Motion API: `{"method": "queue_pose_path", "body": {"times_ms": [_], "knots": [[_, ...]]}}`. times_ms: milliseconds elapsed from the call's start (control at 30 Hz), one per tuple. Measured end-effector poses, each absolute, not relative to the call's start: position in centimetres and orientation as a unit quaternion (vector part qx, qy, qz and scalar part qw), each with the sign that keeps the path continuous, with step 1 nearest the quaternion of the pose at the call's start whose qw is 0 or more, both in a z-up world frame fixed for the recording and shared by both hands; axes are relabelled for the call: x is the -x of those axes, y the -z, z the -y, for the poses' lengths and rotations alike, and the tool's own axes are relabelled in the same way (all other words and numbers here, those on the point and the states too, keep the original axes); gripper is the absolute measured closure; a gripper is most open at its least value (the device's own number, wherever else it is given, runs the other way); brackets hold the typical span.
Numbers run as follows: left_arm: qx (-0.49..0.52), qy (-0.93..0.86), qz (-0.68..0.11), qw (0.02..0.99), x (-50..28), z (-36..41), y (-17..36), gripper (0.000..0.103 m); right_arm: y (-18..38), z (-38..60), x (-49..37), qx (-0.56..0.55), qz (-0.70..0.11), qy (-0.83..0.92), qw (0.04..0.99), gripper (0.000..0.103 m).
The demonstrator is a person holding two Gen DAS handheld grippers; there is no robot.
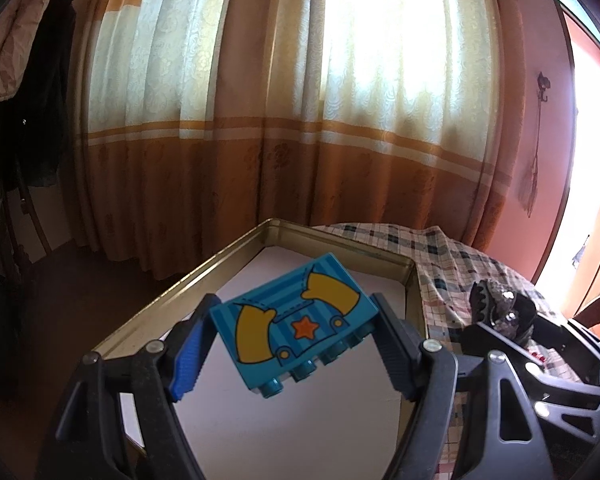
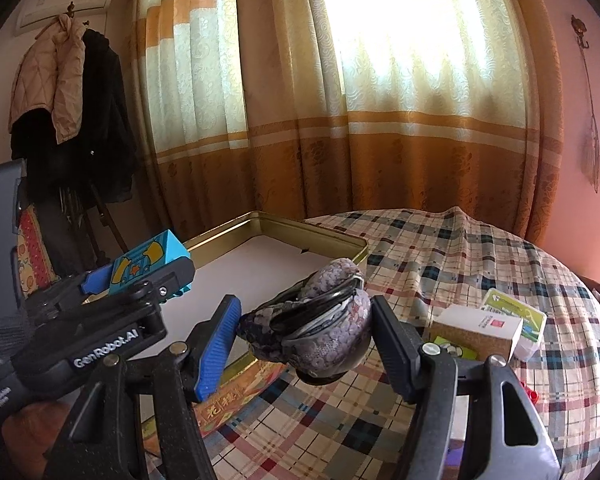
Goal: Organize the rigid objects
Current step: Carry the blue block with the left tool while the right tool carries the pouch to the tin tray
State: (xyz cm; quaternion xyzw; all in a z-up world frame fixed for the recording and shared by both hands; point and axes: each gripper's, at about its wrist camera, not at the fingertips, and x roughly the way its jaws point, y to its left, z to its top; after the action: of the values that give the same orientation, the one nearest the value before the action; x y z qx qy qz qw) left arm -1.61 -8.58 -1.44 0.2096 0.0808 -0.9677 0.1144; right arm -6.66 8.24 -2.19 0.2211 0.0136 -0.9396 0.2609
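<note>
My left gripper (image 1: 296, 332) is shut on a blue toy brick (image 1: 296, 324) with yellow arms and an orange star printed on it, held tilted above a gold tin tray (image 1: 204, 268) with a white bottom. The brick also shows in the right wrist view (image 2: 148, 266), with the left gripper (image 2: 140, 280) around it. My right gripper (image 2: 306, 332) is shut on a purple patterned pouch-like object (image 2: 324, 320), held over the tray's right edge (image 2: 340, 240). The right gripper also shows in the left wrist view (image 1: 500, 308).
The tray sits at the left of a round table with a plaid cloth (image 2: 460, 248). A white box (image 2: 480, 326) and a green-and-white pack (image 2: 516, 308) lie on the cloth at the right. Curtains (image 2: 340, 120) hang behind; coats (image 2: 68, 108) hang at the left.
</note>
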Motion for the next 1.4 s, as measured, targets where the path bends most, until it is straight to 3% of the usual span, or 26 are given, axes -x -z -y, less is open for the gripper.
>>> {"method": "queue_pose_path", "body": {"times_ms": [667, 1400], "knots": [[-0.281, 0.947, -0.092, 0.128, 5.6, 12.9, -1.0, 0.028, 0.9, -4.2, 12.3, -0.263, -0.043, 0.925, 0.27, 0.035], [-0.402, 0.909, 0.001, 0.109, 12.9, 12.5, 0.1, 0.028, 3.7, -0.5, 16.4, -0.319, -0.104, 0.9, 0.28, 0.035]]}}
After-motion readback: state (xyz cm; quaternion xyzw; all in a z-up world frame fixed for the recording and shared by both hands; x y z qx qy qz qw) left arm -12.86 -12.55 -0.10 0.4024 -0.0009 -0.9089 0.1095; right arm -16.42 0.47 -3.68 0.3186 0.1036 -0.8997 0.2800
